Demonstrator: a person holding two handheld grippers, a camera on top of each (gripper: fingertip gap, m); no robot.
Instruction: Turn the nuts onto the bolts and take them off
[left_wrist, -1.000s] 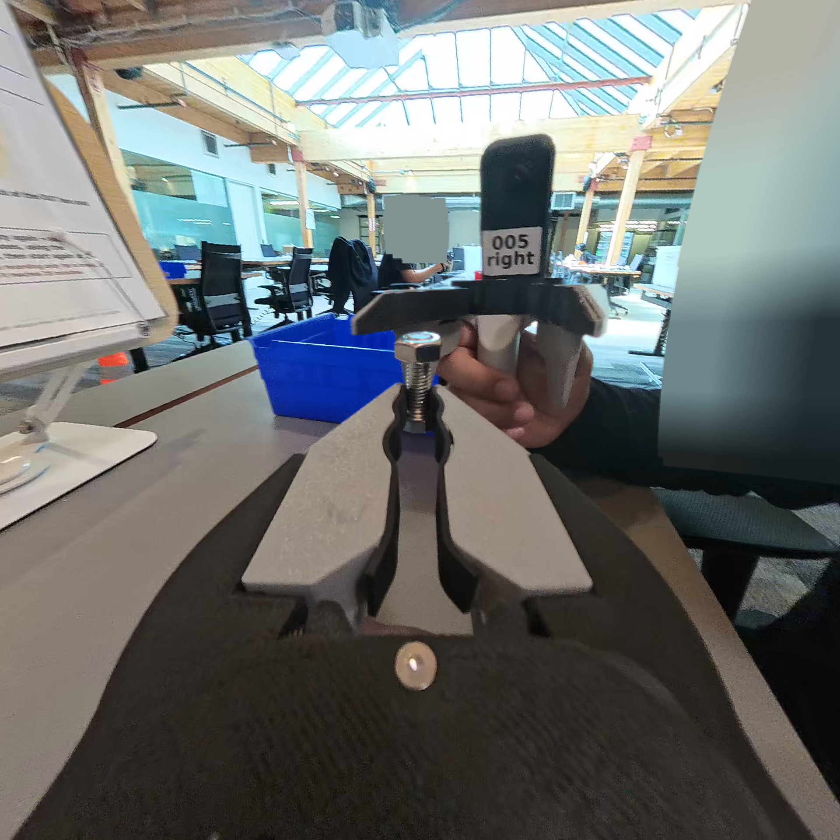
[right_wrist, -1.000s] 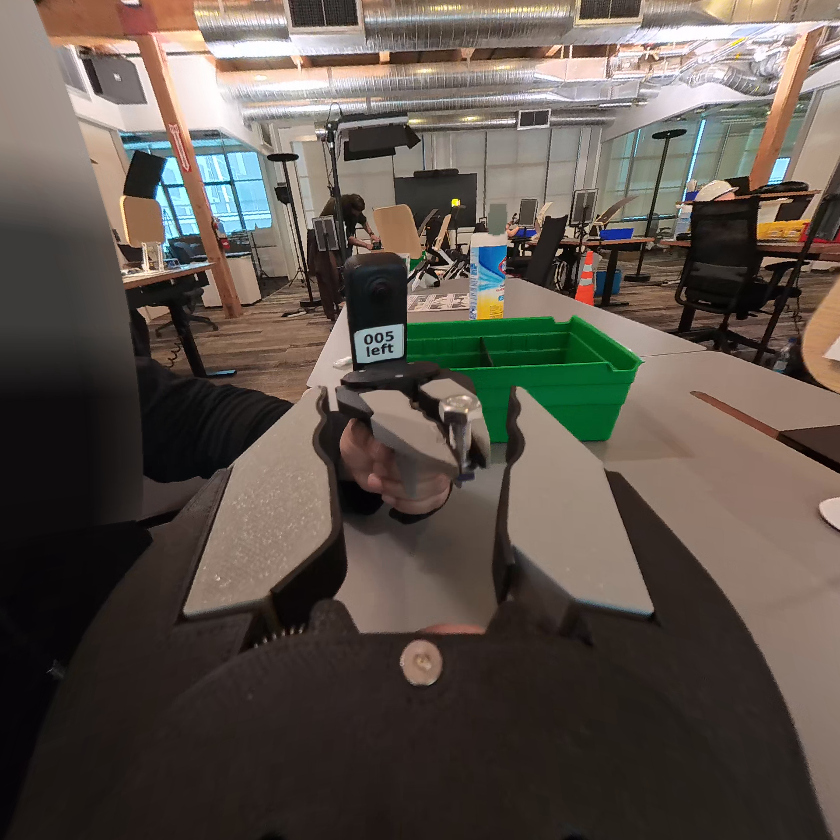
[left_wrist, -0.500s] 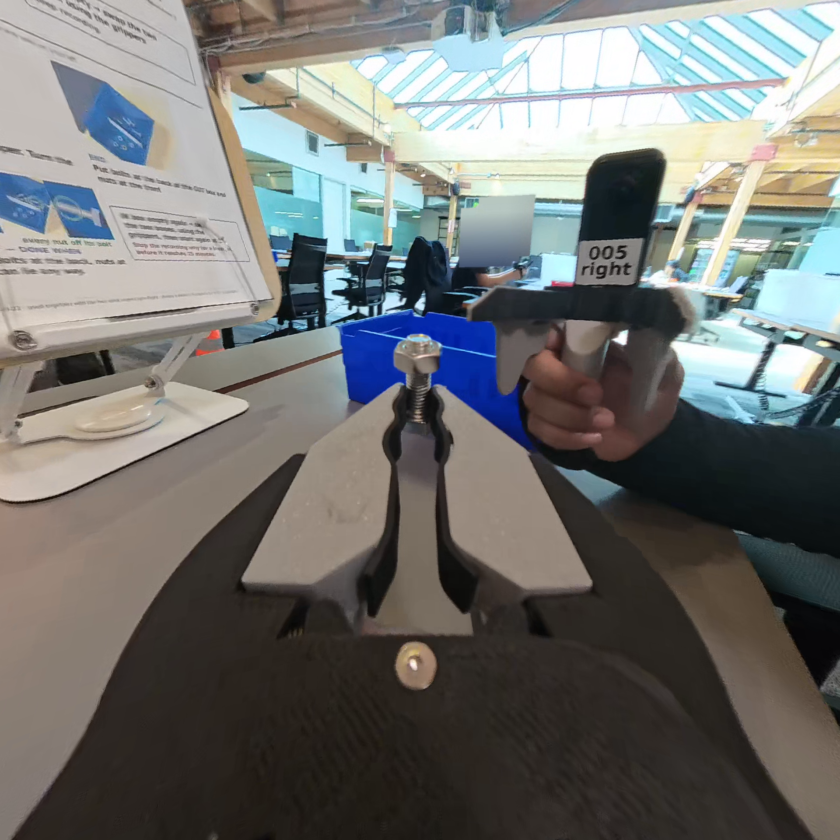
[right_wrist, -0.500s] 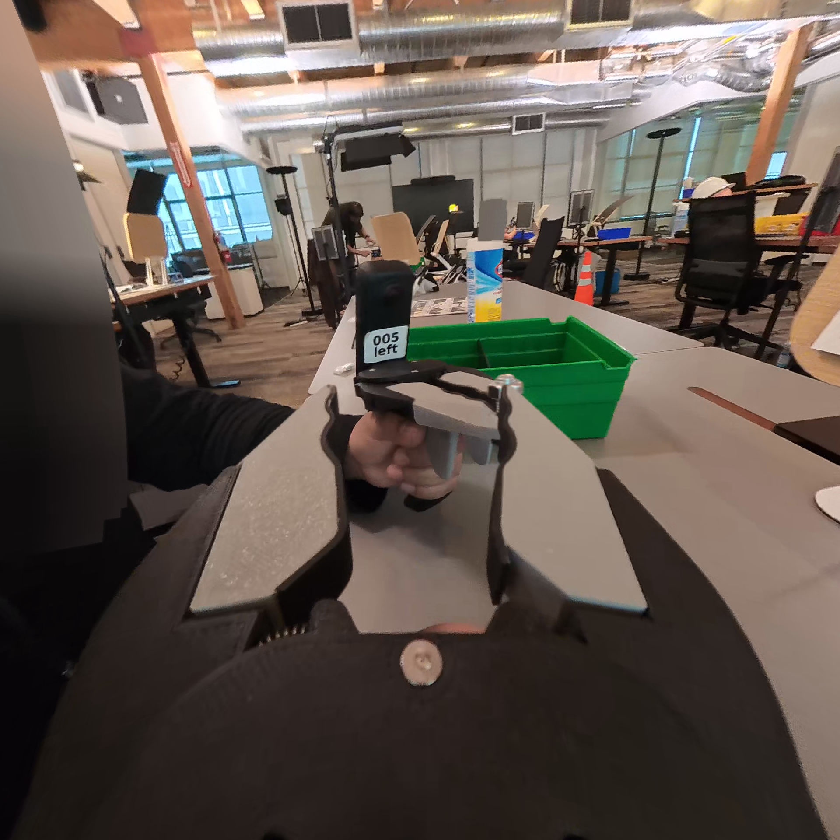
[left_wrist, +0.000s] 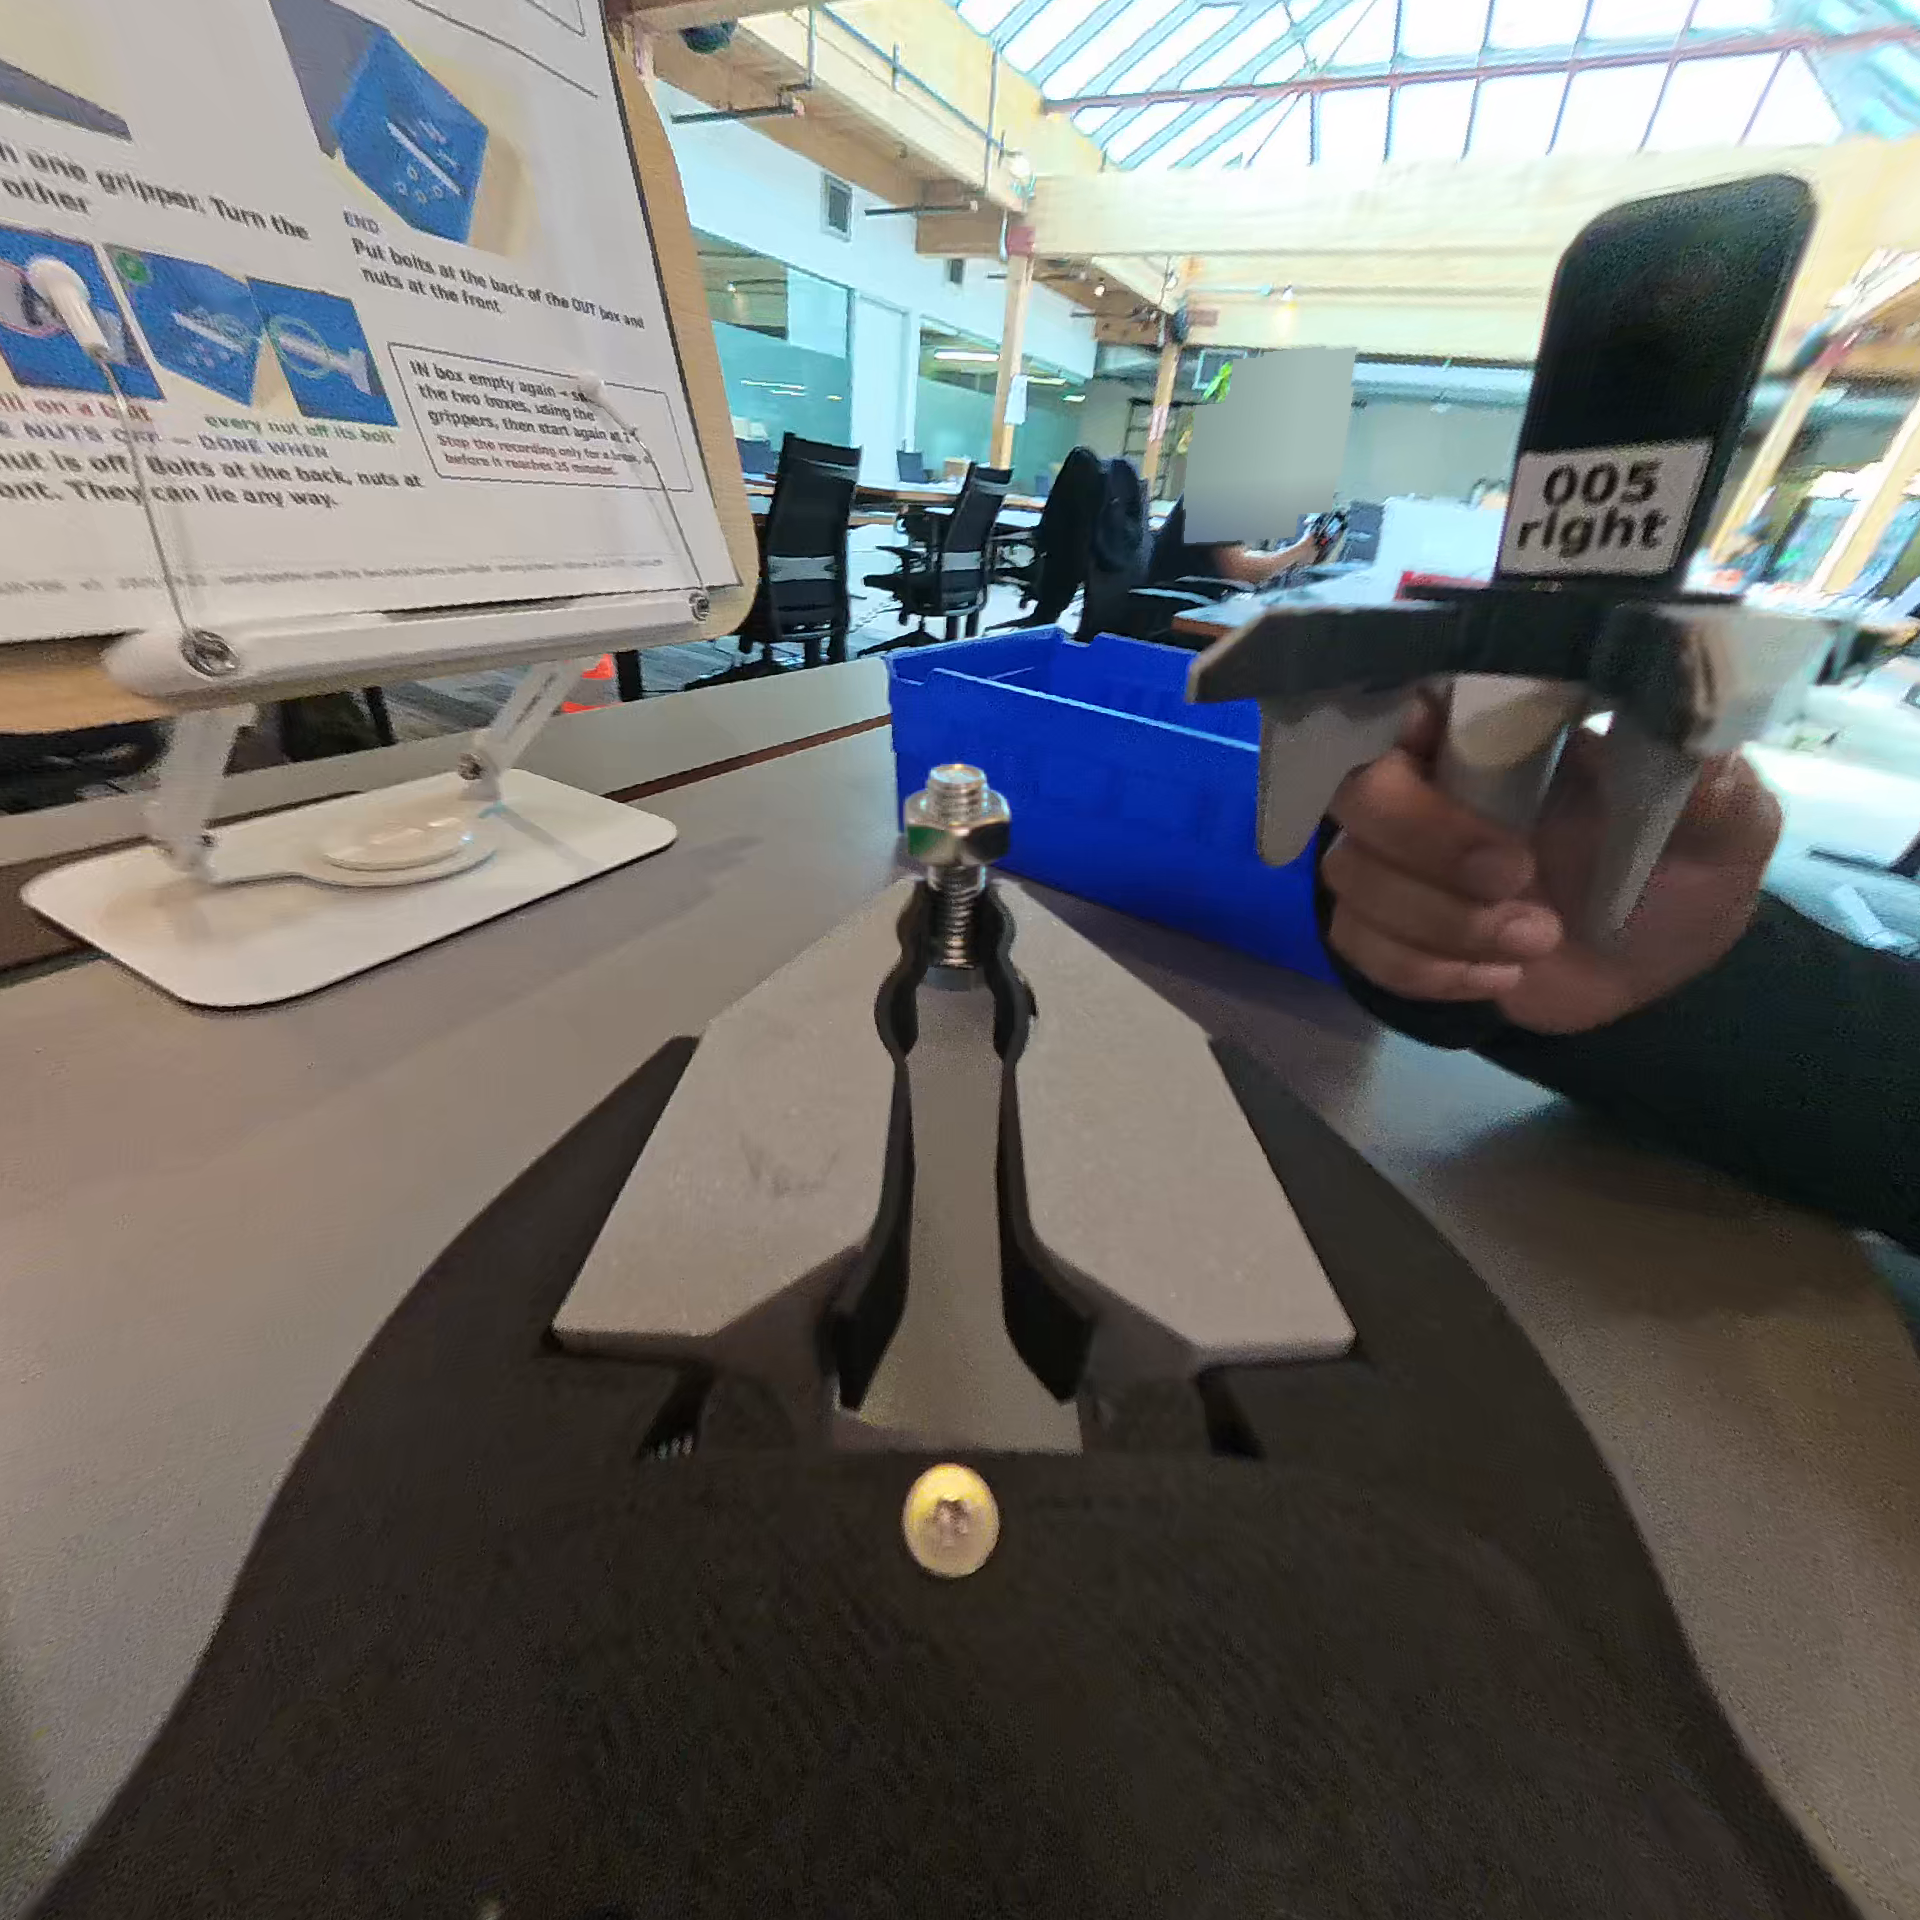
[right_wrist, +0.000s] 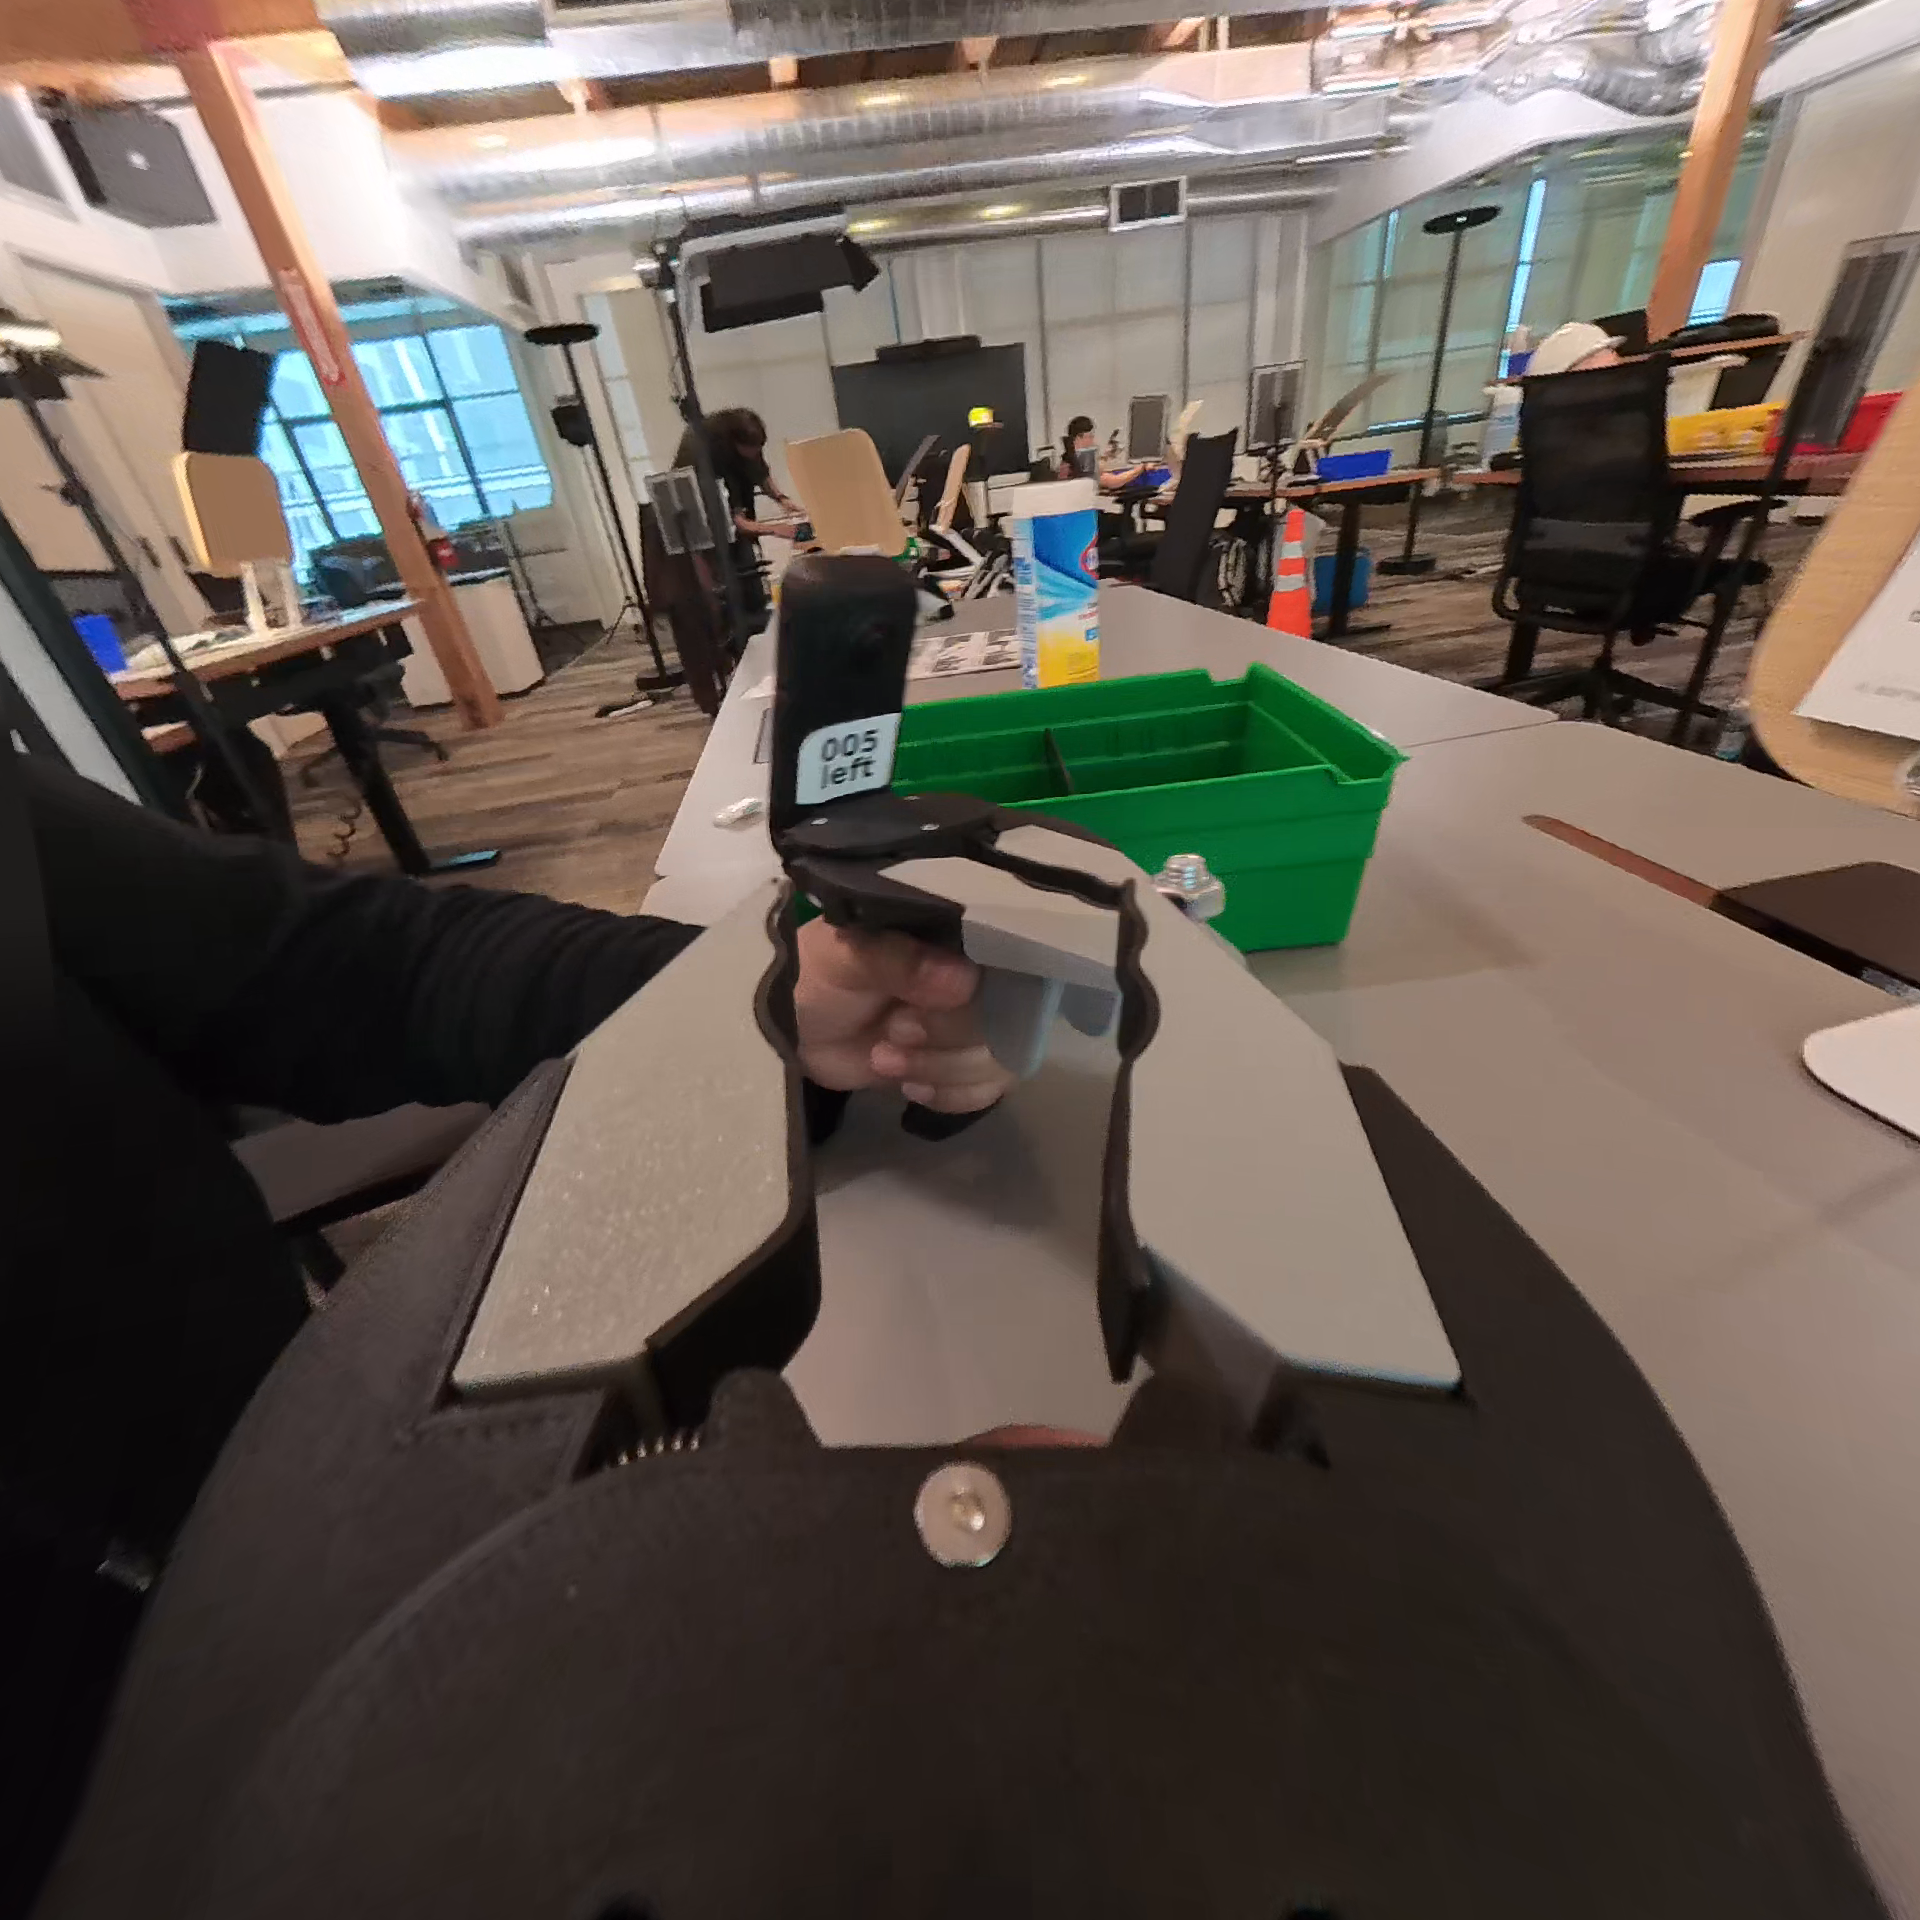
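Note:
My left gripper (left_wrist: 954, 951) is shut on a steel bolt (left_wrist: 952, 914) that stands upright, thread end up. A hex nut (left_wrist: 957, 826) sits threaded near the bolt's top. My right gripper (left_wrist: 1455, 883) shows in the left wrist view to the right of the bolt, held by a hand, open and apart from the nut. In the right wrist view my right gripper (right_wrist: 951, 961) is open and empty. The left gripper (right_wrist: 1039, 925) lies beyond it, and the nut (right_wrist: 1190, 885) peeks out past my right finger (right_wrist: 1247, 1143).
A blue bin (left_wrist: 1081, 769) stands on the grey table (left_wrist: 312, 1091) behind the bolt. A white stand with an instruction sheet (left_wrist: 312, 312) is at the left. A green divided bin (right_wrist: 1164, 790) and a wipes canister (right_wrist: 1055, 582) stand farther along the table.
My right gripper has drawn away from the nut, off to the right of the bolt, and stays open. My left gripper has swung left with the bolt still clamped.

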